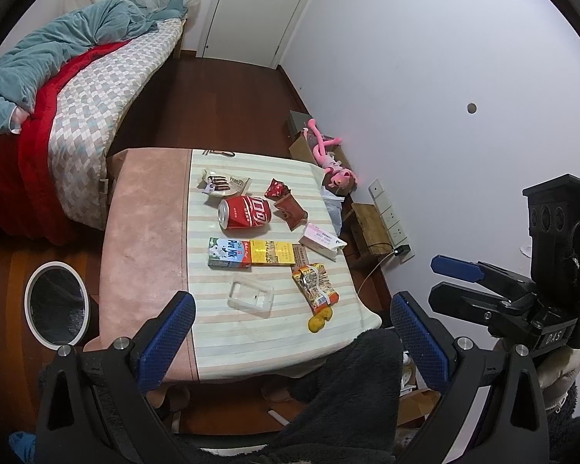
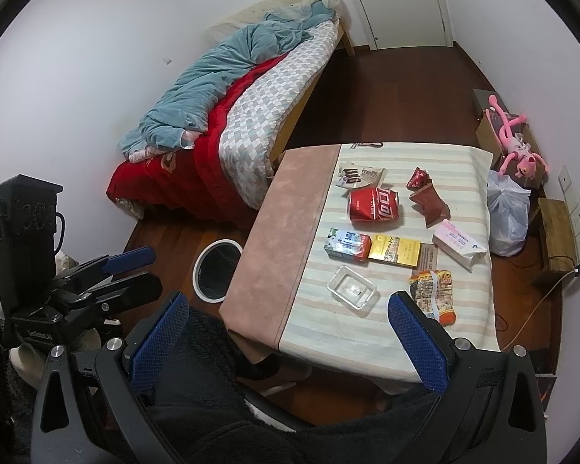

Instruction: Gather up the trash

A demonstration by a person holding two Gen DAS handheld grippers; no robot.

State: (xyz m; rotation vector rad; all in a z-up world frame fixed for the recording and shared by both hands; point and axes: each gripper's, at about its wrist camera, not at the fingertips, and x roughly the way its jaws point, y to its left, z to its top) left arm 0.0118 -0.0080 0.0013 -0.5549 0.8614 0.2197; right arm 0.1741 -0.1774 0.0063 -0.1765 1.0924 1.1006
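Observation:
Trash lies on a small cloth-covered table (image 1: 143,232) (image 2: 290,232): a crushed red cola can (image 1: 245,212) (image 2: 374,205), a milk carton (image 1: 229,253) (image 2: 346,246), a yellow box (image 1: 271,253) (image 2: 394,252), a clear plastic tray (image 1: 250,295) (image 2: 352,285), an orange snack bag (image 1: 315,284) (image 2: 433,290), brown wrappers (image 1: 290,210) (image 2: 431,203), a pink box (image 1: 321,240) (image 2: 458,243) and a cookie wrapper (image 1: 222,185) (image 2: 361,178). A white-rimmed bin (image 1: 55,303) (image 2: 217,270) stands on the floor left of the table. My left gripper (image 1: 292,340) (image 2: 133,270) and right gripper (image 2: 288,342) (image 1: 450,280) are open, empty, held before the table's near edge.
A bed (image 1: 77,116) (image 2: 251,108) with blue and red bedding stands at the left. A pink plush toy (image 1: 330,158) (image 2: 516,147), a white plastic bag (image 2: 508,212), a wooden stool (image 1: 371,228) and a wall socket strip (image 1: 390,216) are right of the table. Orange peel (image 1: 319,319) lies near the table's front edge.

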